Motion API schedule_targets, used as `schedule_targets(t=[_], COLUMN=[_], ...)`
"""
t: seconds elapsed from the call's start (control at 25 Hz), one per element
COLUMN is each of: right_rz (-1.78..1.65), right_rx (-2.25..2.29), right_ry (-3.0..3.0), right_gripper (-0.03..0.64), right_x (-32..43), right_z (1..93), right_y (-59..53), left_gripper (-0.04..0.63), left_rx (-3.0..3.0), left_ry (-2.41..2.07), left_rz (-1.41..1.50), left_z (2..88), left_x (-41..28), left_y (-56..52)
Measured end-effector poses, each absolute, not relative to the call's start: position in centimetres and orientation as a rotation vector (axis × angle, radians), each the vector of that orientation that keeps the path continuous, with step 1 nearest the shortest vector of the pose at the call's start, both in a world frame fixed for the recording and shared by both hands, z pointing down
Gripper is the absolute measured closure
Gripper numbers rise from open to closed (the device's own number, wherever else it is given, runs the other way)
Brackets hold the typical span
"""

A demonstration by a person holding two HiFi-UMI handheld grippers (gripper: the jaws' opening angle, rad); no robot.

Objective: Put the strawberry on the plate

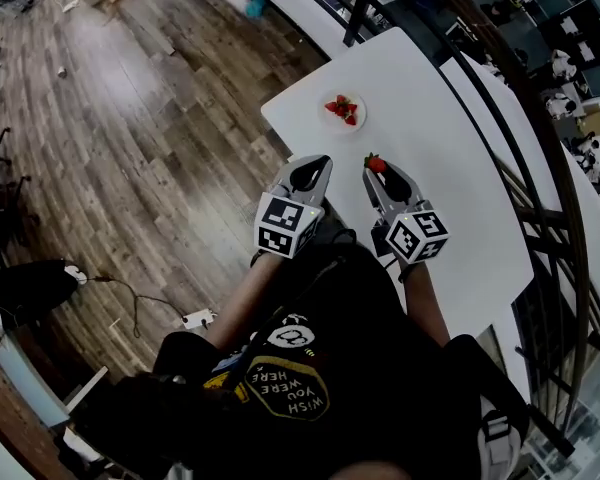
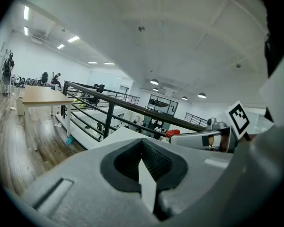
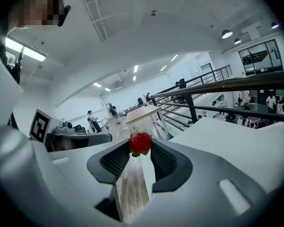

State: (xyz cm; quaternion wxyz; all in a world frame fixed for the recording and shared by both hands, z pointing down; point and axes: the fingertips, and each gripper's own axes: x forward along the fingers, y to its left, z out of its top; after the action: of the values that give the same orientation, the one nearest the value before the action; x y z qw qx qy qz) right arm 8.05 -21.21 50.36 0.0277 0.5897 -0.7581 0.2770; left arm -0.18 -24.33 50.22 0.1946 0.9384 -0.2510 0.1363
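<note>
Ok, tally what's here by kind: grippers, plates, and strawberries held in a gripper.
Grippers: 2, the left gripper and the right gripper
Plates: 1, the plate, its berries too small to count
Held strawberries: 1, the strawberry in the right gripper
Total: 4

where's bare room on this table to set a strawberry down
The table is bare between the plate and the right gripper, and across its wide stretch toward the railing. The plate's middle is crowded with strawberries; only its rim is free.
</note>
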Motion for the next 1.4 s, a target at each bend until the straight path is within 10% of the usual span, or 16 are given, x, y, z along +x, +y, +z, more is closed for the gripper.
schedule_targets(t=[1.4], right_rz=[0.967], right_rx=[1.676], right_ry=[-2.189], right_gripper=[0.476], right_x=[10.0], right_z=[62.3], right_y=[-30.5], left_gripper=[0.595], left_rx=[2.494], left_ry=[-0.615], left_rz=[0.707], left_z=[61.4], left_x=[5.6], left_y=[-32.3])
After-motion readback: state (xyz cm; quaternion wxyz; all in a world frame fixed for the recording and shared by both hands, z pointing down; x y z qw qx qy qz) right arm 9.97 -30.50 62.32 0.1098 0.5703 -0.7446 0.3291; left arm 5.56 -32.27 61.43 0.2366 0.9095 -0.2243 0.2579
